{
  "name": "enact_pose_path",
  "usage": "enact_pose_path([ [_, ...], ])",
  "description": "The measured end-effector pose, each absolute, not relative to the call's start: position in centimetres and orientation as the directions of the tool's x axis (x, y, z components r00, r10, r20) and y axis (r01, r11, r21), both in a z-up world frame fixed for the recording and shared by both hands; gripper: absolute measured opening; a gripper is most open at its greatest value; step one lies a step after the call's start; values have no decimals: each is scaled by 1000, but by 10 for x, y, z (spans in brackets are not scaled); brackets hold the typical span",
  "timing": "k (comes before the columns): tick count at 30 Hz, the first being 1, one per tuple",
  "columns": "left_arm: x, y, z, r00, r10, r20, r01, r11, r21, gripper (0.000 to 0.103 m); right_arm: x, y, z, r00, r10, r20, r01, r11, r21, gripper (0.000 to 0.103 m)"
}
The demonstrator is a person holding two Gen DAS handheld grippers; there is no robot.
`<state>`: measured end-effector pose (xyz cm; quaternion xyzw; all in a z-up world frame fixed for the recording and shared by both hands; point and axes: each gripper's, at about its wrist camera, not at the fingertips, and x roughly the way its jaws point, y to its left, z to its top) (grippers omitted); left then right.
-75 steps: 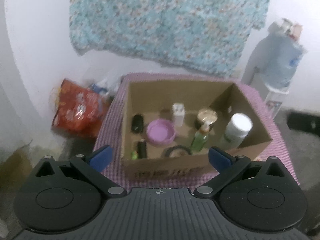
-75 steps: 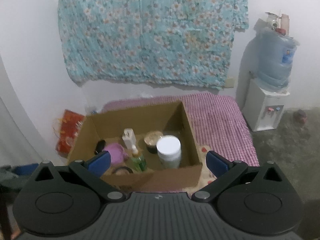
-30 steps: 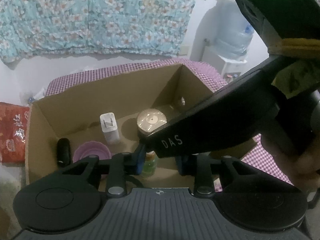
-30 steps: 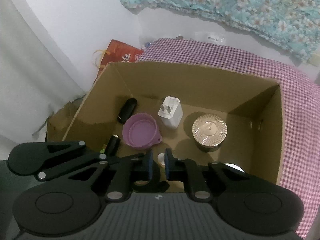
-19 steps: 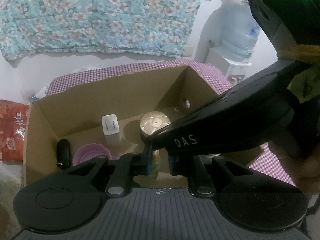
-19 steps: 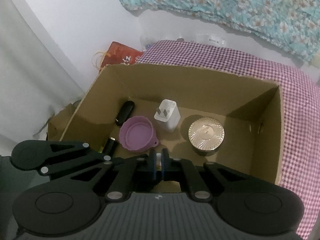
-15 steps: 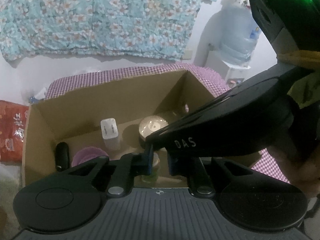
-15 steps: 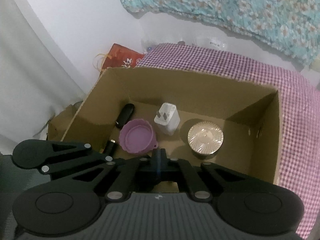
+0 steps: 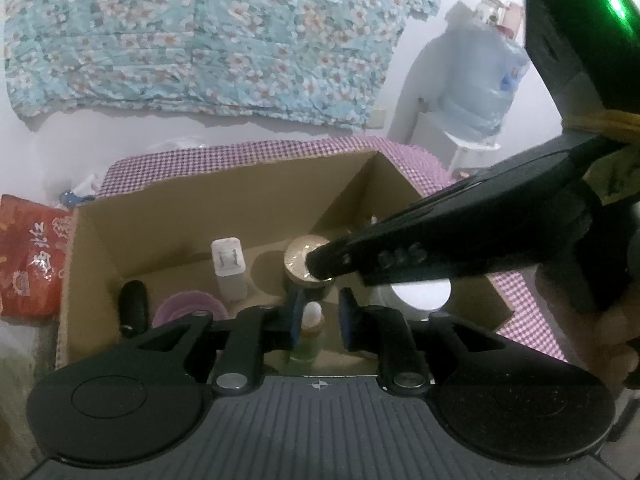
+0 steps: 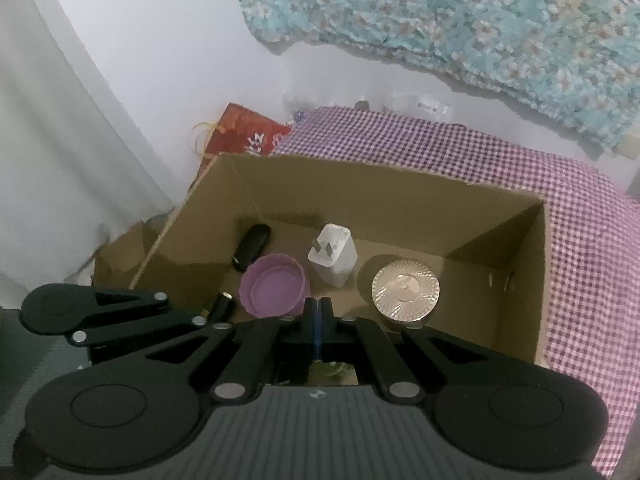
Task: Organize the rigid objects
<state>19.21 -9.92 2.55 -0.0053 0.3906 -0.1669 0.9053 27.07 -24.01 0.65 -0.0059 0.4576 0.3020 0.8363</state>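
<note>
A teal floral cloth [image 9: 216, 36] is hanging on the white wall [image 10: 152, 60]. A purple checked tablecloth [image 10: 500, 160] is covering the table. A red printed bag [image 9: 28, 256] is sitting on the floor to the left of it. A water dispenser [image 9: 476, 92] carrying a blue bottle is standing in the right corner.

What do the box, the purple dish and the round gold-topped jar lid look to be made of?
Box: matte brown corrugated cardboard, with raw cut edges. Purple dish: probably silicone or soft plastic, dull and smooth. Jar lid: shiny, ribbed, metallic-looking; metal or plated plastic.
</note>
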Motion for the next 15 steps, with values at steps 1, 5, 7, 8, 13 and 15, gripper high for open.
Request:
enact_pose_path([
  [1,189,-96,28,644,-307,-701,294,945,-144,24,269,-243,10,402,511,-760,-504,816,283,1],
  [5,173,-85,39,669,-302,-679,267,950,-160,52,253,-258,26,450,543,-709,-466,820,332,2],
  [7,163,-79,46,688,-302,-660,256,952,-169,69,236,-266,34,496,547,-674,-442,828,346,4],
  [8,159,-77,49,696,-302,-651,252,952,-172,80,228,-270,37,518,547,-658,-426,832,356,4],
  [13,140,-70,61,715,-276,-642,214,961,-176,103,181,-289,36,609,531,-589,-291,840,457,30],
  [15,135,-68,63,706,-241,-666,177,971,-164,103,165,-294,32,644,497,-581,-242,853,462,53],
])
